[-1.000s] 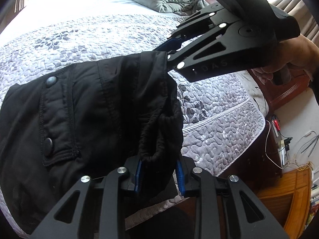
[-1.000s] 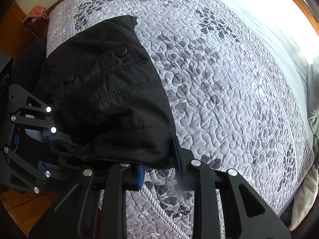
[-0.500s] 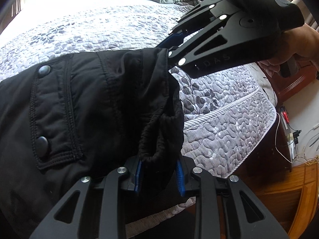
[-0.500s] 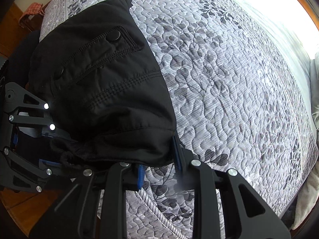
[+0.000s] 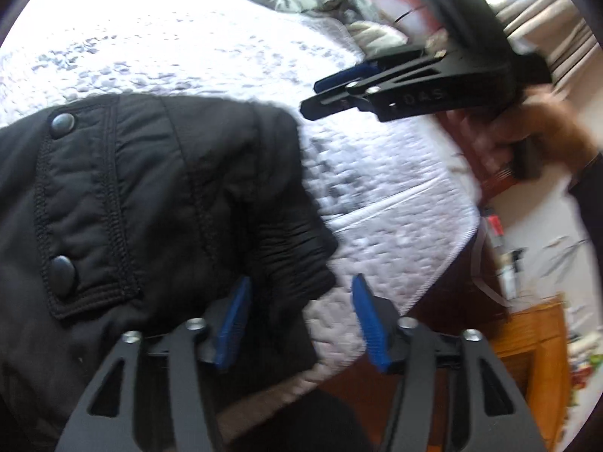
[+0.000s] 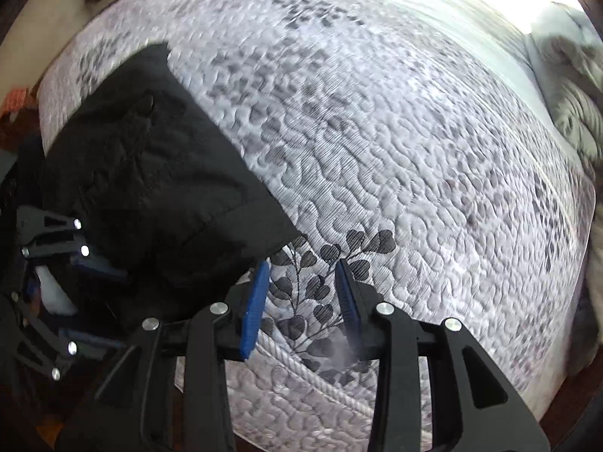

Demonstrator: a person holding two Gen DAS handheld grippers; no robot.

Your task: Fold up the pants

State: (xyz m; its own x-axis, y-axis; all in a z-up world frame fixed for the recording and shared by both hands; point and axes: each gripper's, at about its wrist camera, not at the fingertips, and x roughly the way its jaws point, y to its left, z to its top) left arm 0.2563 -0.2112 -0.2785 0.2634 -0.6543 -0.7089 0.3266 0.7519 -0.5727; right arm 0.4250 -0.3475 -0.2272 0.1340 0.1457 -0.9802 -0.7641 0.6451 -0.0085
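The black pants (image 5: 150,226) lie folded at the left of the frame, on the quilted mattress (image 6: 395,150) close to its corner edge. The left gripper (image 5: 297,320) has its blue pads wide apart, with only one pad against the cloth and nothing clamped. The right gripper (image 6: 301,293) is also spread apart over bare mattress, just beside the pants' corner. I judge the risk is this: the bundle sits near the edge, and the loose gathered cuff (image 5: 301,260) can spring open or slide off.
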